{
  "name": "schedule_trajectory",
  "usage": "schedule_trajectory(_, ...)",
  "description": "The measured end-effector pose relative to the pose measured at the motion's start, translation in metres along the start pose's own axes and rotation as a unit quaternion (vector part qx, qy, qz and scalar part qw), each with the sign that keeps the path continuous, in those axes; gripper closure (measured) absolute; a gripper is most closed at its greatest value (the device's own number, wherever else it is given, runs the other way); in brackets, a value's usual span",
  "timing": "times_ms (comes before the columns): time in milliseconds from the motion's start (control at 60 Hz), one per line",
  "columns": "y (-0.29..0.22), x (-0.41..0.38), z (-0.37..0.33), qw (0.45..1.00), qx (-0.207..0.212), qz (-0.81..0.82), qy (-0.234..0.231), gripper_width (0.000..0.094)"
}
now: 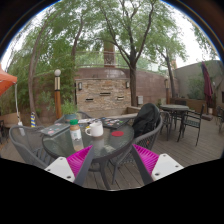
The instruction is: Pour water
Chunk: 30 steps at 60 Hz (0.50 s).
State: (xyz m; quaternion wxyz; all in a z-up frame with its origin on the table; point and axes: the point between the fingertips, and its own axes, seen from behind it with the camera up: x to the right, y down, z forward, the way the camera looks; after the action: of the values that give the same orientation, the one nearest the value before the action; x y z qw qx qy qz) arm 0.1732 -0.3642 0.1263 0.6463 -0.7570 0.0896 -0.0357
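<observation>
**Claw waits open near the worktop**

The claw (110, 160) is spread wide and holds nothing. Its two fingers show low in the gripper view, each with a pink pad (146, 158) on the inside. There is a big gap between them.

Beyond the fingers stands a round glass worktop (110, 138) out in a yard. On it is a white mug (95, 129) with its handle to one side. Just beside the mug stands a bottle (75, 134) with a green cap and a pale label. The bottle is upright. The mug and bottle are close, but it is hard to tell if they touch. A small red thing (118, 132) lies flat on the worktop, near the mug.

A metal chair (33, 148) sits at one side of the worktop. A dark bag (147, 121) rests on the chair at the other side. Behind them is a stone fireplace (103, 93), with tall green trees (60, 45) above.
</observation>
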Motion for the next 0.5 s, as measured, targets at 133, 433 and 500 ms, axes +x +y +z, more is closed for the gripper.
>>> schedule_trajectory(133, -0.002, 0.002, 0.007, 1.000, 0.002, -0.020, -0.001, 0.0101)
schedule_trajectory(433, -0.001, -0.036, 0.046, 0.999, 0.001, -0.046, -0.023, 0.0101)
schedule_trajectory(500, 0.003, -0.054, 0.062, 0.998, 0.004, -0.054, -0.031, 0.0103)
